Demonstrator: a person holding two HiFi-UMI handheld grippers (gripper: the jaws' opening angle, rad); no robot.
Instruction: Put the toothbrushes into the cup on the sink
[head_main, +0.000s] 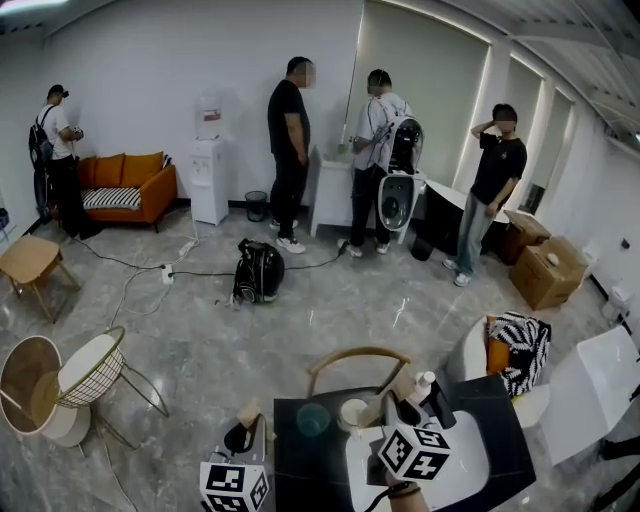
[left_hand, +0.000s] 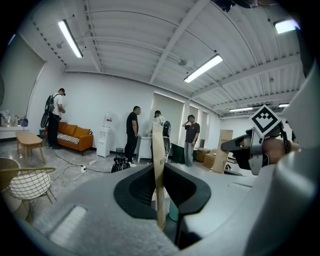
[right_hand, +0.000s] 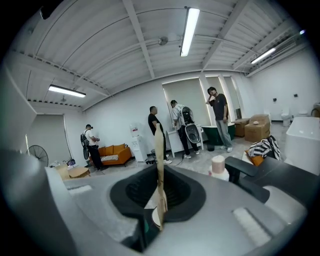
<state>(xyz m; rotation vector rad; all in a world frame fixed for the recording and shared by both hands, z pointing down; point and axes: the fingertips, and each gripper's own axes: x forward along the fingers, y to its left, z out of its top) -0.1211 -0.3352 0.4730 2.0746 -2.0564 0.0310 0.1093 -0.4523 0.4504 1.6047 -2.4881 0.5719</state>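
Note:
In the left gripper view, my left gripper (left_hand: 160, 200) is shut on a flat tan toothbrush (left_hand: 158, 165) that stands upright between the jaws. My right gripper (right_hand: 160, 200) is likewise shut on a second tan toothbrush (right_hand: 159, 160). In the head view both grippers hover at the near edge of a dark counter (head_main: 300, 470) that holds a white sink (head_main: 470, 470). The left gripper (head_main: 245, 425) is off the counter's left side. The right gripper (head_main: 390, 410) is over the sink's back rim. A greenish cup (head_main: 313, 420) and a white cup (head_main: 352, 412) stand on the counter between them.
A pink-capped bottle (head_main: 423, 385) and a black faucet (head_main: 440, 400) stand behind the sink. A wooden-backed chair (head_main: 355, 360) is just beyond the counter, and wire chairs (head_main: 90, 370) are at the left. Several people, a black backpack (head_main: 260, 270) and cardboard boxes (head_main: 545, 270) are farther off.

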